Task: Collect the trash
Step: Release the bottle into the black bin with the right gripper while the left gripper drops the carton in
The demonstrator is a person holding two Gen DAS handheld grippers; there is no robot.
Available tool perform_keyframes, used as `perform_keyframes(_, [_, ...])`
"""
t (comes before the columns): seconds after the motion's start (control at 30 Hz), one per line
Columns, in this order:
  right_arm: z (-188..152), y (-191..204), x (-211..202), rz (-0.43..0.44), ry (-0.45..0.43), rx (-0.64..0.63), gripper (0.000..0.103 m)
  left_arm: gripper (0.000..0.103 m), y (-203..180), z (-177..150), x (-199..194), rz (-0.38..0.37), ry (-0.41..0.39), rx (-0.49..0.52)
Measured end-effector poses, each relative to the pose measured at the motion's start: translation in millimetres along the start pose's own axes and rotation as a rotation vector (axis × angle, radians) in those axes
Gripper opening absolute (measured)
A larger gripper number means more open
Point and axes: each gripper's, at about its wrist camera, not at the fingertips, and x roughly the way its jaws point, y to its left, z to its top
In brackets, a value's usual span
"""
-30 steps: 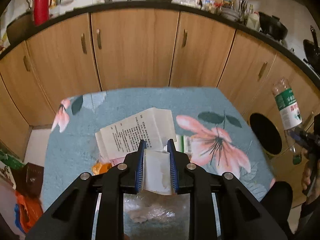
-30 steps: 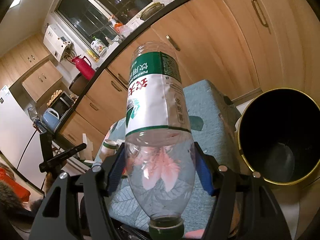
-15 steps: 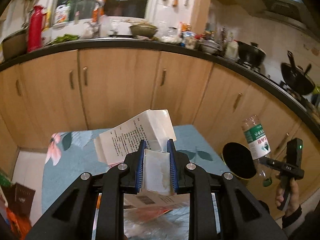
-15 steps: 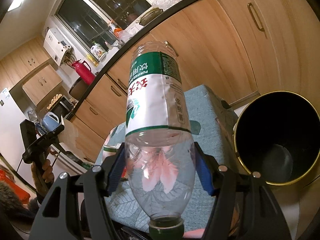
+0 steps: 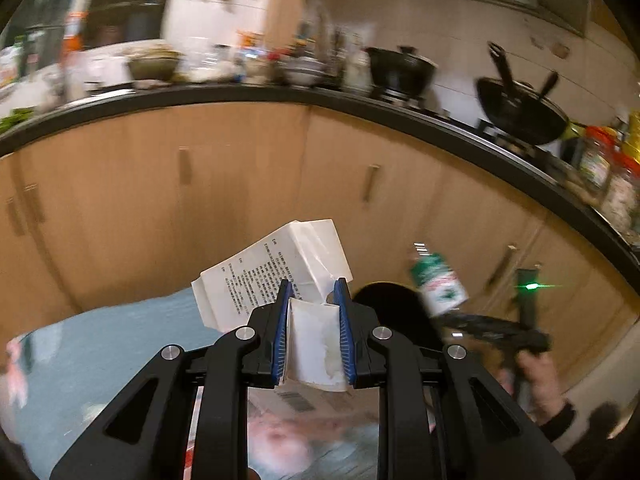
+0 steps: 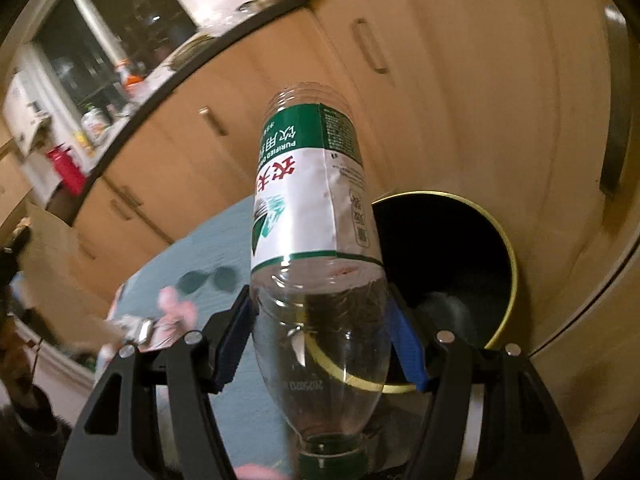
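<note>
My left gripper [image 5: 313, 304] is shut on a flattened white carton [image 5: 276, 276] with black print, held in the air above the table. My right gripper [image 6: 320, 320] is shut on an empty clear plastic bottle [image 6: 316, 216] with a green and white label, cap end toward the camera. The bottle is next to the mouth of a black bin with a gold rim [image 6: 460, 264]. In the left wrist view the bottle [image 5: 438, 286] and the bin [image 5: 394, 314] show to the right of the carton.
A table with a blue floral cloth [image 5: 100, 344] lies below and left; more litter [image 5: 296, 404] lies on it under the left gripper. Wooden cabinets [image 5: 240, 200] and a cluttered black counter [image 5: 360, 100] stand behind. The bin stands against the cabinets.
My left gripper has lifted the carton off the table and swung right toward the bin. My right gripper has carried the bottle closer to the bin's mouth.
</note>
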Motion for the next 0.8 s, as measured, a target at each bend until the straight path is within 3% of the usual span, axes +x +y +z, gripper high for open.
perform_keyframes(0.1, [10.2, -5.2, 17.2, -0.024, -0.106, -0.018, 0.065, 0.020, -36.7, 17.6, 38.8, -0.066, 0.004, 0.040])
perform_keyframes(0.2, [10.7, -12.6, 46.1, -0.173, -0.125, -0.059, 0.068, 0.020, -70.7, 31.2, 66.5, -0.112, 0.002, 0.081])
perform_keyframes(0.27, [3.1, -21.7, 60.7, -0.282, -0.100, -0.082, 0.088, 0.020, -90.3, 36.5, 81.5, -0.137, 0.001, 0.108])
perform_keyframes(0.47, [-24.7, -38.8, 17.2, -0.304, -0.213, -0.033, 0.093, 0.020, -122.6, 39.8, 133.1, -0.175, 0.044, 0.149])
perform_keyframes(0.57, [-38.0, -44.3, 2.0, -0.350, -0.208, -0.027, 0.093, 0.020, -125.2, 37.3, 156.5, -0.177, 0.061, 0.135])
perform_keyframes(0.8, [-61.9, -60.3, -19.7, -0.358, -0.193, -0.010, 0.093, 0.021, -124.6, 31.1, 199.9, -0.176, 0.127, 0.113])
